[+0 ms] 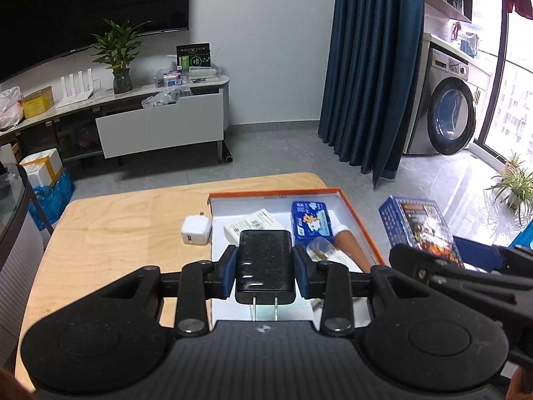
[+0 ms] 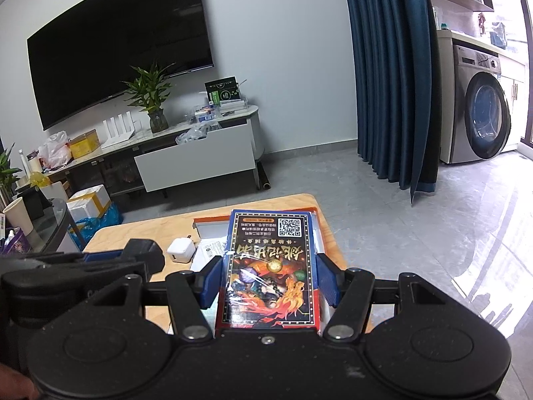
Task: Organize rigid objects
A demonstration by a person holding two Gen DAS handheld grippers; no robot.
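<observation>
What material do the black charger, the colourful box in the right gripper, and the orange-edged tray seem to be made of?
Black charger: likely hard plastic, slightly glossy with light reflections, and two metal prongs.
Colourful box: probably printed cardboard under clear film; the wrap shows shiny wrinkles.
Orange-edged tray: apparently cardboard, with thin folded walls and a matte white inside.

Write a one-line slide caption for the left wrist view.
Left gripper holds a black charger above the orange-rimmed box on the wooden table.

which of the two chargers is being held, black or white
The black charger, clamped in the left hand-held gripper above the orange-rimmed tray; the white charger sits untouched on the table.
</observation>
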